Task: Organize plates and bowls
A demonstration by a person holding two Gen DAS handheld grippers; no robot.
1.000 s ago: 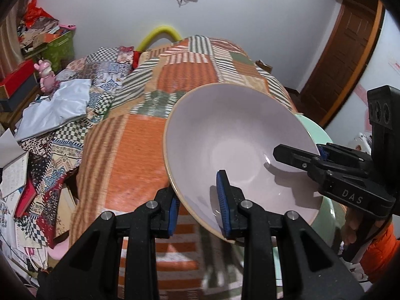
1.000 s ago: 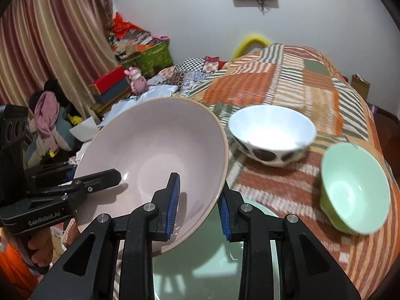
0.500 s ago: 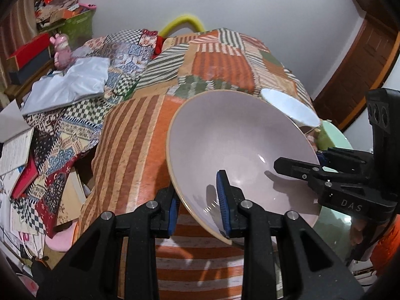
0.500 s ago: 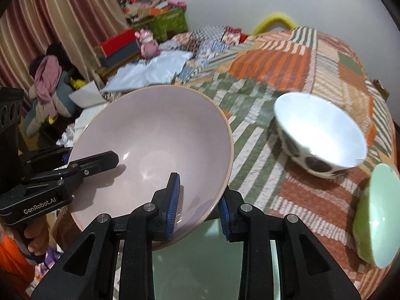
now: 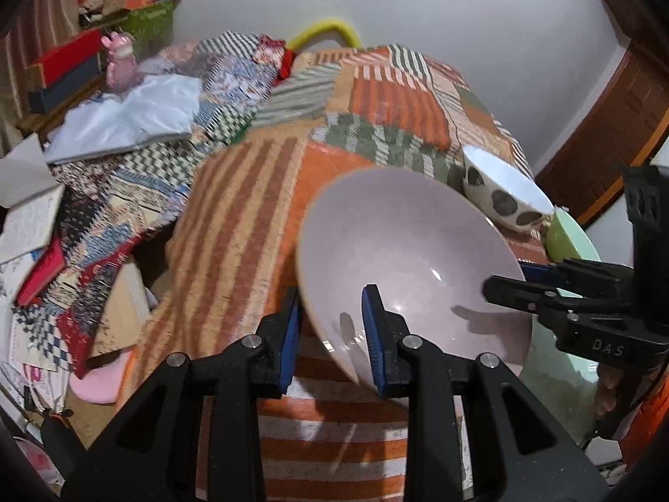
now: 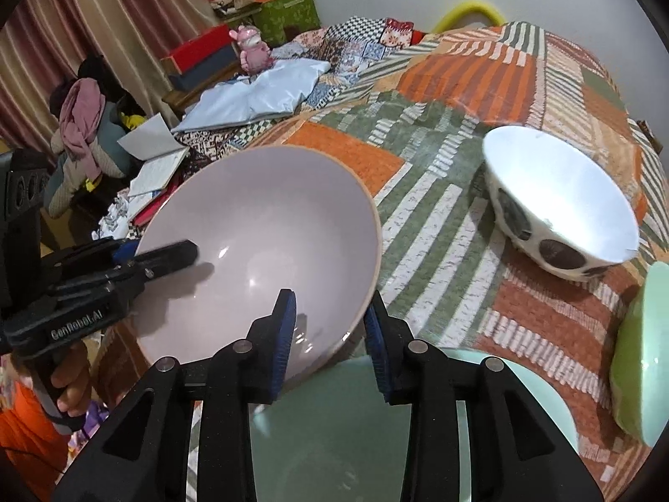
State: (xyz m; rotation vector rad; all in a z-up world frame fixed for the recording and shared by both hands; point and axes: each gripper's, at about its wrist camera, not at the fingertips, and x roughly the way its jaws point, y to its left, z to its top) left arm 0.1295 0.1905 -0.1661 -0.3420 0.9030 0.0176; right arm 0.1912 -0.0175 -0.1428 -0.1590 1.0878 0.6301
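I have the pink bowl (image 5: 401,251) pinched by its rim from two sides: my left gripper (image 5: 330,330) has its jaws clamped on the near edge. My right gripper (image 6: 330,326) straddles the opposite edge, its jaws just starting to open with the rim between them. The bowl hangs tilted above a pale green plate (image 6: 334,439) on the patchwork bedspread (image 6: 472,71). A spotted white bowl (image 6: 560,209) and a green bowl (image 6: 639,359) sit beyond.

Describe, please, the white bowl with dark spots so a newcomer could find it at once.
On the orange and green patchwork tablecloth, look beyond the large pink bowl. The white bowl with dark spots sits beside a light green bowl; only it has dark oval blotches outside.
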